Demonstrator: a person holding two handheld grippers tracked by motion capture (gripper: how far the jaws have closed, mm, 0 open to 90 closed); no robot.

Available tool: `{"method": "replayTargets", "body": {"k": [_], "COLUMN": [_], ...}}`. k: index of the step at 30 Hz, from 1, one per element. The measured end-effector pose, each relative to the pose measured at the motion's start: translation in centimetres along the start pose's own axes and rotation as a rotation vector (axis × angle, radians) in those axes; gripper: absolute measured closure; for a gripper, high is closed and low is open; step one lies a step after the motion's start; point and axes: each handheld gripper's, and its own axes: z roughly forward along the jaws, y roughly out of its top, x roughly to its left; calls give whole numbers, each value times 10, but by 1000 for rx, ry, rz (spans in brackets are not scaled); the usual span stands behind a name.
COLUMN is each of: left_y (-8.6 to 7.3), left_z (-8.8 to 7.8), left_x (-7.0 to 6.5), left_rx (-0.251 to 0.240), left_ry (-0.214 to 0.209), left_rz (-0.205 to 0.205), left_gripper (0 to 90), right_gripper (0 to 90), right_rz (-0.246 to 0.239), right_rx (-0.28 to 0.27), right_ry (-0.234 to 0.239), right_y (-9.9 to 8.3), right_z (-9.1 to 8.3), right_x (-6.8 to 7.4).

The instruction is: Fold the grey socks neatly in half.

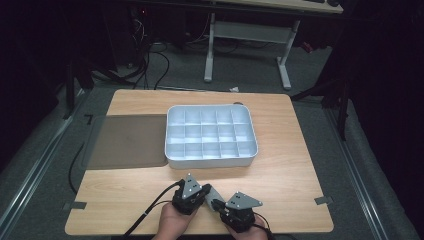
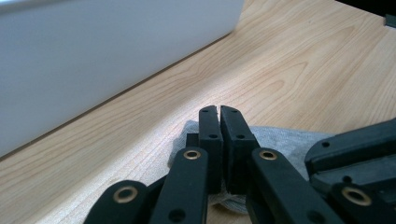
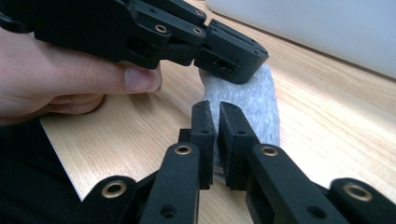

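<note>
A small grey cloth point(image 1: 216, 193) lies on the wooden table point(image 1: 290, 150) near its front edge, stretched between my two grippers. My left gripper point(image 1: 210, 192) has its jaws shut on one end of it; in the left gripper view the jaws point(image 2: 219, 110) stand almost together over the cloth point(image 2: 289, 140). My right gripper point(image 1: 220, 203) grips the other end, and in the right gripper view the cloth point(image 3: 254, 100) runs down into the narrow slit between its jaws point(image 3: 215, 105). The left gripper point(image 3: 229, 63) presses on the cloth's far end there.
A white tray point(image 1: 210, 162) with several compartments sits mid-table just beyond the grippers, its wall point(image 2: 93, 60) close by. A dark mat point(image 1: 127, 142) lies to its left. A hand point(image 3: 70, 79) holds the left gripper. Bare wood stretches to the right.
</note>
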Motion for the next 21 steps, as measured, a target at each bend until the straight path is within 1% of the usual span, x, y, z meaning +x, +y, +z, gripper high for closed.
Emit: {"method": "replayTargets", "body": {"k": [3,5,6,7,8,9,10,12,14,15,16,18,19,20,21], "left_y": [-1,-1,-1,-1,-1,-1,-1,-1,-1,-1,-2,-1,-1,-2,-1], "left_z": [0,0,0,0,0,0,0,0,0,0,0,-1,-1,-1,-1], "left_x": [0,0,0,0,-1,-1,-1,-1,0,0,0,0,0,0,0], "left_rx": [-6,-7,-9,-7,-7,-7,-7,-5,-6,-7,-9,-7,-7,-8,-6], "left_ry": [0,-1,-1,-1,-3,-4,-4,-1,-1,-1,-1,-1,-2,-2,-3], "left_rz": [-2,-1,-1,1,2,2,3,5,2,2,1,3,3,3,4], "left_gripper": [876,876,876,876,876,876,875,875,875,875,875,875,875,875,875], "right_gripper": [749,680,639,571,571,540,531,506,505,513,546,561,579,587,615], "right_rz": [10,30,43,69,69,82,92,103,106,108,106,105,104,105,109], "right_rx": [-10,-13,-11,1,1,15,27,24,14,-2,-22,-26,-28,-37,-36], "right_ry": [-26,-60,-71,-78,-78,-72,-68,-54,-55,-51,-51,-53,-61,-63,-61], "right_y": [0,0,1,2,2,2,3,5,7,8,10,11,13,14,16], "right_z": [-3,-4,-5,-3,-3,-2,-1,-2,-5,-7,-12,-13,-15,-17,-17], "right_x": [-2,-4,-5,-9,-9,-11,-13,-15,-16,-17,-20,-20,-23,-26,-29]}}
